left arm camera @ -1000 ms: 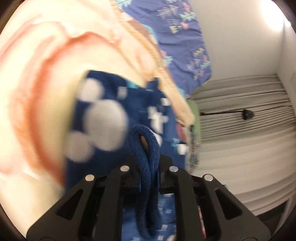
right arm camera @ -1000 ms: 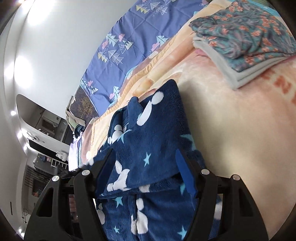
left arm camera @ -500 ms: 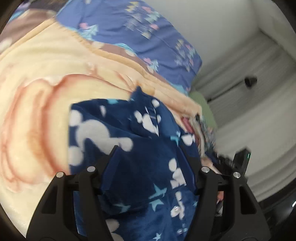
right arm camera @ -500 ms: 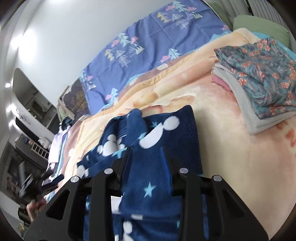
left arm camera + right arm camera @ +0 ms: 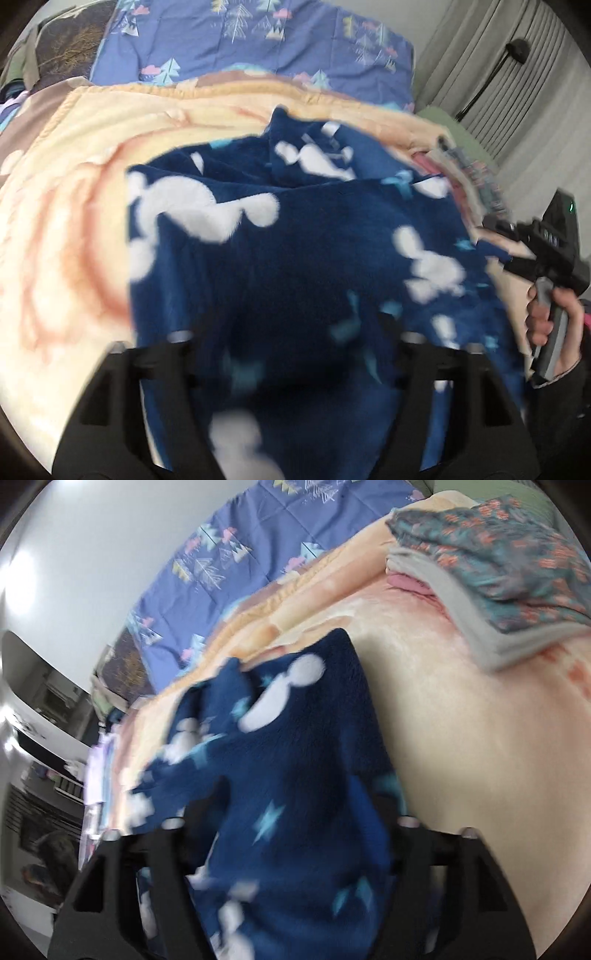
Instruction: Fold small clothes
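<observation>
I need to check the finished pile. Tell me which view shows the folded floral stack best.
The right wrist view. There the folded floral stack lies whole on the peach blanket, its floral top layer, grey layer and pink edge all distinguishable. The left wrist view catches only a blurred sliver of it at the right, beyond the navy fleece garment.

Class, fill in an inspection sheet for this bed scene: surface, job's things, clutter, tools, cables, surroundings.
Surface: peach blanket over a bed.
Job's things: navy fleece garment lying partly folded on the blanket; folded stack beside it, apart.
Clutter: nothing seen.
Tools: left tool and right tool both opening, fleece between the jaws, not pinched. A hand holds the right tool.
Cables: nothing seen.
Surroundings: blue tree-print sheet, curtains, white wall.
</observation>
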Demonstrator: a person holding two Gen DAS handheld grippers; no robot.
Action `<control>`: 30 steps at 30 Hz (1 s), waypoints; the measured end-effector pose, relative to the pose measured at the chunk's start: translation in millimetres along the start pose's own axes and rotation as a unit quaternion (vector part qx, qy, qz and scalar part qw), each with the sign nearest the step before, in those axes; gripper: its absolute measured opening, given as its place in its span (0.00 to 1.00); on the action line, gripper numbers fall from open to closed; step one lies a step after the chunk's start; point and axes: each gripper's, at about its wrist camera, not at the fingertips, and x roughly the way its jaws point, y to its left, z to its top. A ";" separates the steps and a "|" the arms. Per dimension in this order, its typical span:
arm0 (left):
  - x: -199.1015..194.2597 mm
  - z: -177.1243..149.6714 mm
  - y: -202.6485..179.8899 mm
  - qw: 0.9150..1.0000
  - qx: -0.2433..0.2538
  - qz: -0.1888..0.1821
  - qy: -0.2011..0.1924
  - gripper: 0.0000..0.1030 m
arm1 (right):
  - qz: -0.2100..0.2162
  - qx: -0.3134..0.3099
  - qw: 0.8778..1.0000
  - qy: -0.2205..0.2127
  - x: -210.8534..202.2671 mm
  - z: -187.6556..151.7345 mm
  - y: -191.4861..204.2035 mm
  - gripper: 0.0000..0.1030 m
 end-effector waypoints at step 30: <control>-174.5 -320.3 -6.0 0.989 -0.130 -0.057 -0.037 0.82 | 0.025 -0.035 0.999 -0.020 -190.0 -278.2 -113.9 0.79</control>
